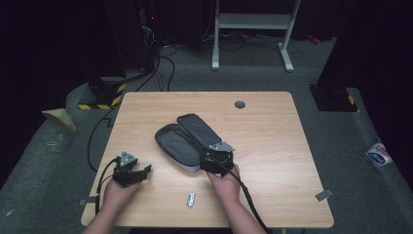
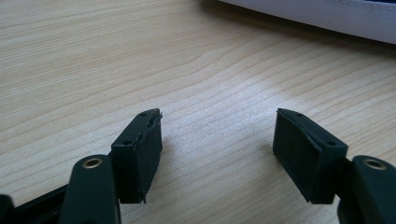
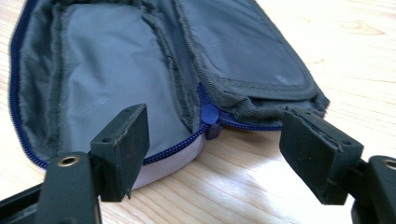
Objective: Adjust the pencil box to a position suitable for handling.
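Note:
A dark pencil case [image 1: 182, 136] lies unzipped and spread flat in the middle of the wooden table [image 1: 272, 146]. Its lining is grey and a blue zipper runs round the rim [image 3: 116, 70]. My right gripper [image 1: 216, 155] sits at the case's near end. Its jaws stand open [image 3: 215, 126] on either side of the blue zipper pull [image 3: 211, 113], and the pads touch nothing. My left gripper [image 1: 142, 170] rests low at the front left, open over bare wood [image 2: 217, 130]. The pale outer side of the case [image 2: 327, 14] shows beyond it.
A small silver object [image 1: 191, 199] lies near the front edge between the two hands. A round cable hole [image 1: 239, 104] is at the table's far side. Cables [image 1: 165, 68] trail on the floor behind, by a white desk frame [image 1: 253, 22].

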`<state>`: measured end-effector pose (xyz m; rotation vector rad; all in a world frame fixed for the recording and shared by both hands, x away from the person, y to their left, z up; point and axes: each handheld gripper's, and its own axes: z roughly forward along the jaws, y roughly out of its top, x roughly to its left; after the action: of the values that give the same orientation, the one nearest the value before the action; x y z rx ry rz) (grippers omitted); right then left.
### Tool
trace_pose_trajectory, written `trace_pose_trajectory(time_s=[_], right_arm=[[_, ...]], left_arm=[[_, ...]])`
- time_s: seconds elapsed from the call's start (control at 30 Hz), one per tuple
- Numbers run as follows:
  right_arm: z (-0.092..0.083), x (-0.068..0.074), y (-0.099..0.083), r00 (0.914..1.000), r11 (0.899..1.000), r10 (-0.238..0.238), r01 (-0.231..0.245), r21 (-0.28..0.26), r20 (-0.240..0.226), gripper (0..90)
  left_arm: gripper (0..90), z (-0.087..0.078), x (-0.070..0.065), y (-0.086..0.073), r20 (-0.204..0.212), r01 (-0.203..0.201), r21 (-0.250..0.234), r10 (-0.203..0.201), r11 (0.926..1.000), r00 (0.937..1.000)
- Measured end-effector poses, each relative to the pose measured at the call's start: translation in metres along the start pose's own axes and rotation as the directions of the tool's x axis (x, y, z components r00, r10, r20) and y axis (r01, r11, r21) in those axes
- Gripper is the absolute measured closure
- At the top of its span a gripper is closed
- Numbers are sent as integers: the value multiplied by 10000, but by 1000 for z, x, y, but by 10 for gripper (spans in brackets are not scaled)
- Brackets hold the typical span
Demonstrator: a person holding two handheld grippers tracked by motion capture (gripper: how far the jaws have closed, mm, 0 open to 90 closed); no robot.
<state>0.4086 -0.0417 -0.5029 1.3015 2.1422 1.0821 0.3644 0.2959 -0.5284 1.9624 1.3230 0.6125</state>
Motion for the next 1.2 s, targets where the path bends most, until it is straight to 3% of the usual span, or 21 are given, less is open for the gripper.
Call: trace_pose_trajectory(time_s=[0.23, 0.33, 0.47, 0.53, 0.6, 0.67, 0.7, 0.77, 0.87, 0.9, 1.07, 1.2], right_arm=[[-8, -19, -5, 9994, 10000, -48, 47, 27, 346, 301], [-16, -41, -10, 9975, 9999, 160, -160, -9, 695, 318], [-22, -55, -13, 9952, 9994, 332, -331, -26, 924, 327], [-28, -70, -16, 9924, 9990, 437, -433, -63, 1154, 336], [-33, -77, -17, 9916, 9985, 540, -527, -145, 1178, 338], [-43, -82, -18, 9935, 9963, 695, -645, -571, 905, 346], [-43, -82, -18, 9935, 9963, 695, -645, -571, 905, 346], [-62, -86, -25, 9941, 9935, 734, -658, -932, 800, 390], [-69, -88, -33, 9939, 9958, 629, -564, -726, 911, 442], [-72, -90, -43, 9953, 9981, 518, -488, -383, 818, 502], [-71, -86, -54, 9982, 9996, 288, -286, -43, 520, 578], [-62, -81, -56, 9992, 9996, 174, -182, 213, 369, 576]], left_arm=[[390, -1, -2, 0, 37, -172, -61, 172, 9998, 9998], [429, -2, -4, 0, 87, -200, -104, 201, 9997, 9998], [449, -1, -7, 0, 227, -186, -59, 187, 9998, 9996], [465, -1, -14, 2, 445, -327, 0, 327, 9995, 9985], [482, -1, -21, 5, 607, -454, -22, 455, 9990, 9971], [491, -2, -25, 7, 713, -530, -31, 531, 9986, 9960], [491, -4, -30, 10, 800, -577, -163, 588, 9982, 9951], [530, -8, -44, 18, 1042, -732, -601, 792, 9955, 9914], [570, -5, -53, 22, 1132, -822, -545, 880, 9951, 9897], [580, -2, -58, 25, 1227, -779, -576, 845, 9953, 9888], [668, 8, -69, 33, 1131, -788, -602, 853, 9951, 9899], [683, 16, -74, 33, 1525, -518, -448, 581, 9977, 9866]])
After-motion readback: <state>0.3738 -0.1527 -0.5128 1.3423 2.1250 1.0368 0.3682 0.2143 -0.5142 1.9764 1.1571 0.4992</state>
